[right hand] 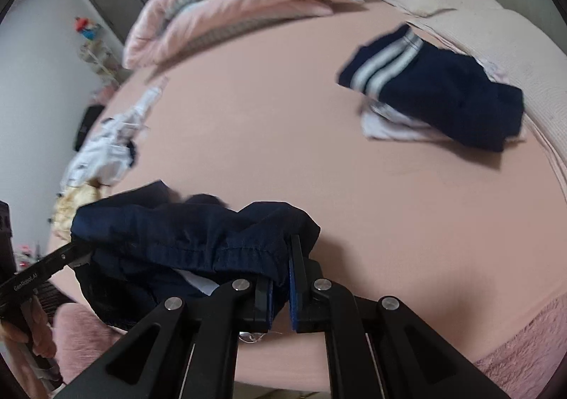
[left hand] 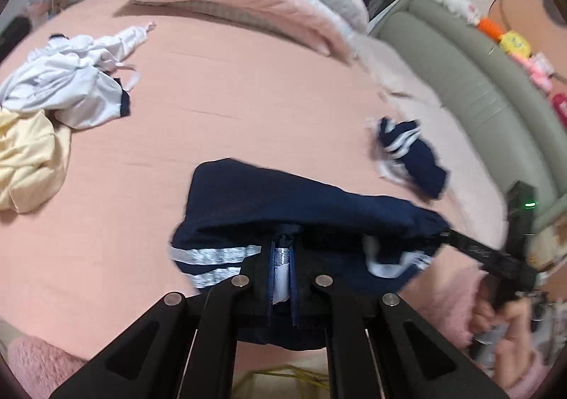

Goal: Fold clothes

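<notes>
Both grippers pinch the same navy shorts [left hand: 283, 200] and hold them up over the pink bed [left hand: 219, 108]. The left gripper [left hand: 281, 257] is shut tight on the edge with the grey stripes. The right gripper [right hand: 281, 278] is shut tight on the stitched hem. One black arm reads "GenRobot.AI" [right hand: 26, 280] — small white letters. More clothes lie about — folded navy ones [right hand: 450, 94], a white heap [left hand: 67, 87], a yellow top [left hand: 28, 158].

Navy garment [left hand: 283, 200]: thin matt woven cloth, stitched hem, silver-grey stripes with a faint sheen. Left hand-held gripper [left hand: 281, 257] and right hand-held gripper [right hand: 281, 278]: matt black plastic, shiny metal rivets, blue pads. Bed sheet [right hand: 283, 151] under the garment: smooth matt pink cloth.
</notes>
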The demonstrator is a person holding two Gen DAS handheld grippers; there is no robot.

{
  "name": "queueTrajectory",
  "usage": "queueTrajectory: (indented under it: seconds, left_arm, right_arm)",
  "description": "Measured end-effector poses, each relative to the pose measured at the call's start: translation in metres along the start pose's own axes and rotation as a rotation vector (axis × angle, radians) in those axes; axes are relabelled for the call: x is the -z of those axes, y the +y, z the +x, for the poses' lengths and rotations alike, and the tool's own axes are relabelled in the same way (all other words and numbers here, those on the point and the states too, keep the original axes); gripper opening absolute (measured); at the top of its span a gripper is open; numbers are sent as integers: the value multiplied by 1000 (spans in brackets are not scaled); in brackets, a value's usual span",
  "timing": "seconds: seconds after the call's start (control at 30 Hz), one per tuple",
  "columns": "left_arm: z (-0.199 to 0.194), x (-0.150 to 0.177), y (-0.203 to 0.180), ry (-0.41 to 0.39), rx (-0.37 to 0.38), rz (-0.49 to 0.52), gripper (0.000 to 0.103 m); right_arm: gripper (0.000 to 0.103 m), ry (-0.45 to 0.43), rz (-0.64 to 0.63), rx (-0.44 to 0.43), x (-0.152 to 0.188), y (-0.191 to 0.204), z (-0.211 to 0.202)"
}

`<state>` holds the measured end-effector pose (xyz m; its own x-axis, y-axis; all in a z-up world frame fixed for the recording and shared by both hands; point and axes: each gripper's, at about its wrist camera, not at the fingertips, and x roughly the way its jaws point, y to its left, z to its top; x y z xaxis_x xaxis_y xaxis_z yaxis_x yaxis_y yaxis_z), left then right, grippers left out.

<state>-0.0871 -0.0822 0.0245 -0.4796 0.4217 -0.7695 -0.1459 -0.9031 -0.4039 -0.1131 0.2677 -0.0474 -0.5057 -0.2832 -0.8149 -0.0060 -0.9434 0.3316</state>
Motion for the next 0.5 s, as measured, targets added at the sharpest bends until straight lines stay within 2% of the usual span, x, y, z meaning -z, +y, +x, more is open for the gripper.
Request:
queueTrajectory:
  seconds: [0.07, 0.13, 0.23, 0.3, 0.37, 0.47, 0.5]
  left_arm:
    - [0, 5, -8, -7, 9, 7, 5]
    - [6, 13, -5, 8, -26, 58, 6]
    - [35, 17, 14, 132, -112, 23, 6]
    - [29, 15, 12, 106, -91, 38, 6]
    - [19, 5, 4, 67, -54, 79, 6]
    - [20, -15, -4, 55, -106, 139, 6]
    - [21, -22, -7, 49, -130, 149, 6]
  right_arm:
    - [4, -9, -26, 4, -2, 6, -4]
    - [4, 5, -61, 16, 3, 8, 2]
    - [4, 92, -52, -4, 14, 9, 27]
    - [4, 115, -17, -28, 19, 6, 32]
    - [4, 83, -14, -11, 18, 7, 25]
    - [4, 9, -32, 21, 6, 8, 6]
    - [4, 0, -32, 7, -3, 8, 4]
